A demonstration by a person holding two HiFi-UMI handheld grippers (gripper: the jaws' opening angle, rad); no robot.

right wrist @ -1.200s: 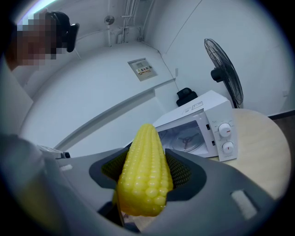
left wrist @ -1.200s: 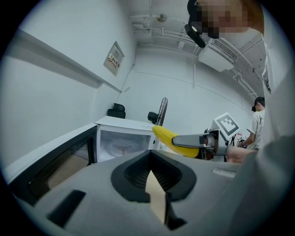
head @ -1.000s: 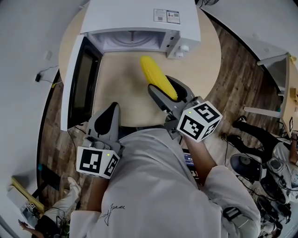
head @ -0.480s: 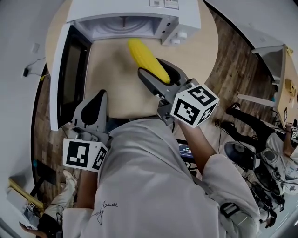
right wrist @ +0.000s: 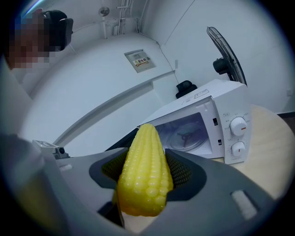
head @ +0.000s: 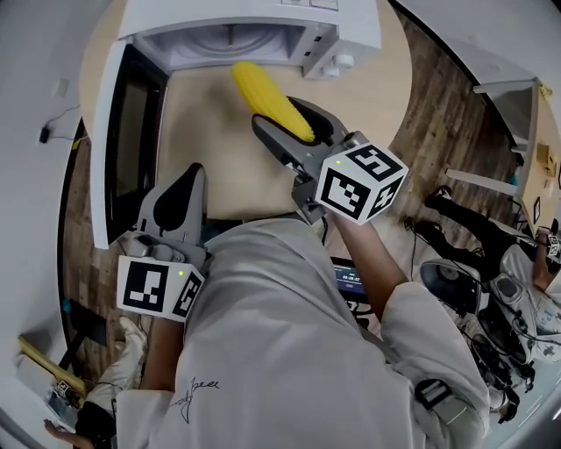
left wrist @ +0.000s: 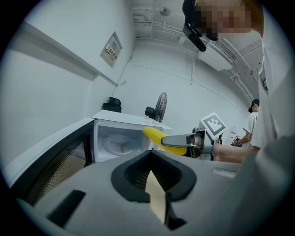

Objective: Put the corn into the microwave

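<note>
One round table (head: 210, 140) on plank floor (head: 438, 123) bears microwave (head: 351, 26).

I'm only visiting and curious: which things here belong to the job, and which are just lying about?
In the job: corn, held in the right gripper; microwave, with its door open.
Just about: left gripper, shut and empty; fan; wall notice.
</note>
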